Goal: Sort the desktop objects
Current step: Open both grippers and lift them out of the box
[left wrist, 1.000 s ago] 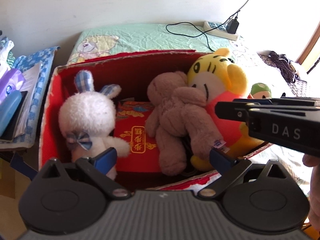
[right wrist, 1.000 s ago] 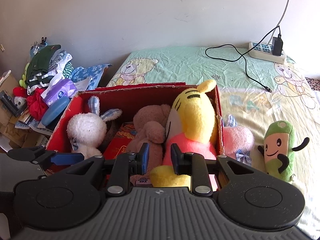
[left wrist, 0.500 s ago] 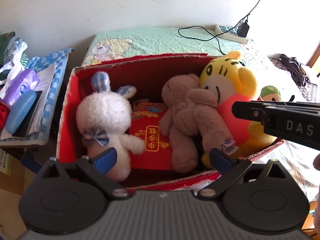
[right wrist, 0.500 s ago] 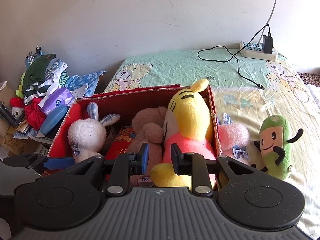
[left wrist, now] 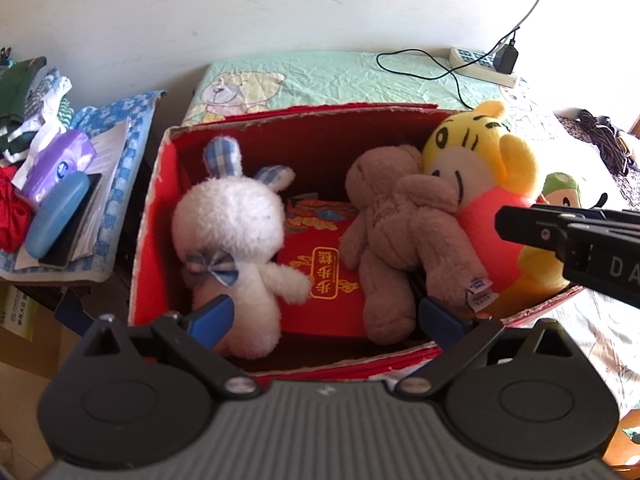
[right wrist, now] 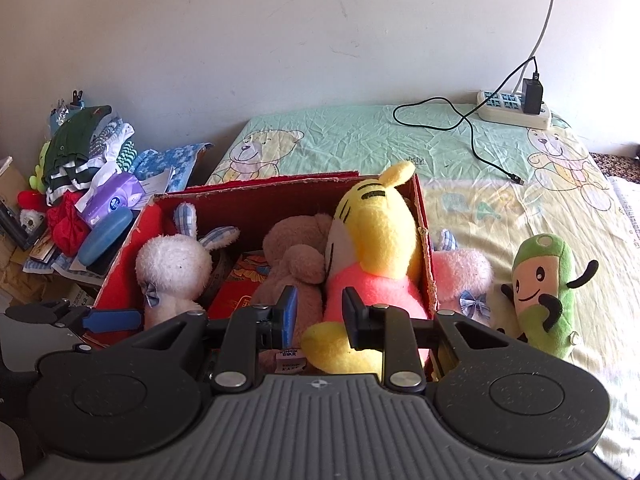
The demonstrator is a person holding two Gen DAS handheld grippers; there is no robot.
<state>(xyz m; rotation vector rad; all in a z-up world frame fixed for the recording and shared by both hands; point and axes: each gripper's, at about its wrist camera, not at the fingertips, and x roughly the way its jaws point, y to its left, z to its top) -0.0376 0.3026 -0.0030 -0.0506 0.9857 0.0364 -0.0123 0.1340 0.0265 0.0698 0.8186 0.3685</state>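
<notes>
My left tool point(left wrist: 324, 316) is spread wide and empty over the red box point(left wrist: 154, 216). My right tool point(right wrist: 320, 312) is narrowed, gripping nothing. In the box sit the white rabbit point(left wrist: 236, 232), brown bear point(left wrist: 392, 232) and yellow tiger point(right wrist: 376, 236). Outside on the bed point(right wrist: 500, 200) lie the pink plush point(right wrist: 460, 276) and green plush point(right wrist: 540, 284).

Red box point(left wrist: 154, 216) crowded with plush toys point(left wrist: 394, 240); open bedsheet point(right wrist: 500, 204) beyond.
</notes>
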